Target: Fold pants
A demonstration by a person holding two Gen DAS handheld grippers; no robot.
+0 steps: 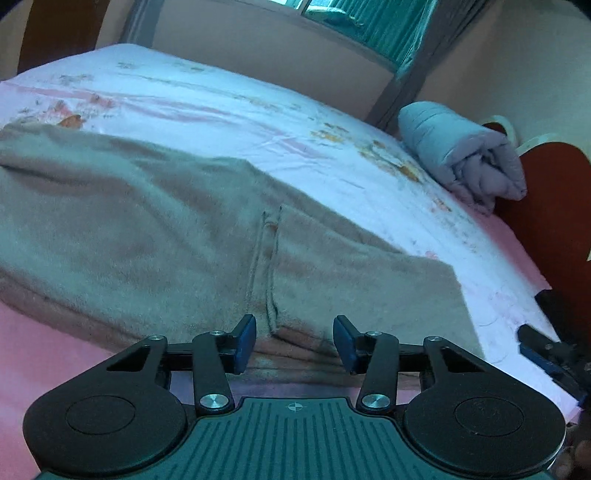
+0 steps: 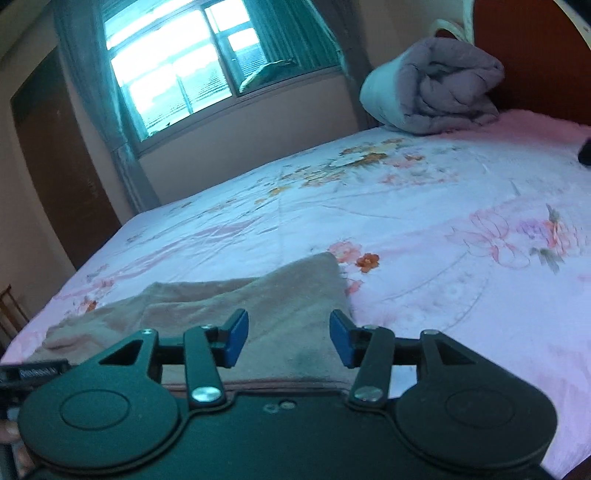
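Pants (image 1: 155, 229): beige-tan. Bedsheet (image 2: 424, 221): white-pink, orange and pink floral print. Rolled quilt (image 2: 436, 88): grey-lilac. Curtain (image 2: 291, 33): teal. Claw pads (image 1: 246, 343): blue.

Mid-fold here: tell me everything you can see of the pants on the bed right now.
The pants are beige-grey, of a soft, fuzzy, fleece-like cloth, and lie flat and crumpled on the floral bedsheet, near its front edge. A stitched seam runs down the middle in the left wrist view. In the right wrist view one corner lies over another layer. Left gripper and right gripper both hover open above the near edge, pads clear of the cloth.
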